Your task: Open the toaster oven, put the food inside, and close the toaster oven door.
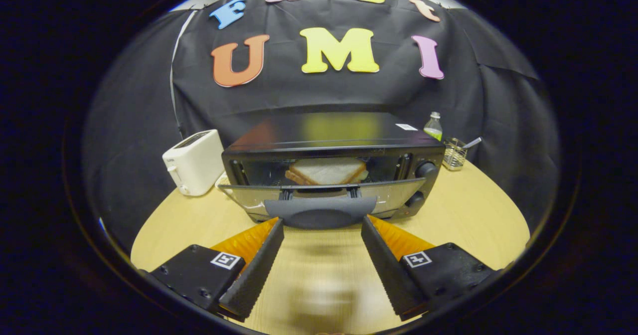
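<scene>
Gripper (322, 221) fingers spreading wide, gripping nothing.
Fingertips are flanking the toaster oven (333, 168) door handle (320, 212); toast (327, 171) is sitting inside.

Gripper (322, 221) fingers wide apart, empty

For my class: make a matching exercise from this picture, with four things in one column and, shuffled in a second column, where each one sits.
Things:
1. slice of bread
2. white toaster
3. bottle
4. gripper

Places:
A. behind the toaster oven's knob-side corner
B. open, fingers either side of the door handle
C. inside the toaster oven
D. on the table beside the oven, on the side away from its knobs

Pairs: 1-C, 2-D, 3-A, 4-B
</scene>
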The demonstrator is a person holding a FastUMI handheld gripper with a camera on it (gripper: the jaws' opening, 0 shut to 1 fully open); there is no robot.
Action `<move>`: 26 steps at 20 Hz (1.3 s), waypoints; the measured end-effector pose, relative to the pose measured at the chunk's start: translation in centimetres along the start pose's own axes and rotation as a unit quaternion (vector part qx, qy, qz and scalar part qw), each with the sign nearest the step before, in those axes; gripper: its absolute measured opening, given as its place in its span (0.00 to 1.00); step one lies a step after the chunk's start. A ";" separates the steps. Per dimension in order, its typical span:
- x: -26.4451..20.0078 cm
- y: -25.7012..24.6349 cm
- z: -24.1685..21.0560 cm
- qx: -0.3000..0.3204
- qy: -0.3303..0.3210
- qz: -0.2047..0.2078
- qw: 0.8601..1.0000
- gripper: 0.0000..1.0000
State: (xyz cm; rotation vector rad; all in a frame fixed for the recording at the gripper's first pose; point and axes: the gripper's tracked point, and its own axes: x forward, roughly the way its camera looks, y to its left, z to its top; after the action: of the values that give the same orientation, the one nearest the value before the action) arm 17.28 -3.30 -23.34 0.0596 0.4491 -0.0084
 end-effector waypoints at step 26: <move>-24.7 -2.3 10.1 -0.029 -0.179 0.014 0.983 1.00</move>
State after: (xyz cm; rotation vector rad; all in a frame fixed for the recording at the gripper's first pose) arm -0.62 -6.29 -3.67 0.0055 0.0887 0.0214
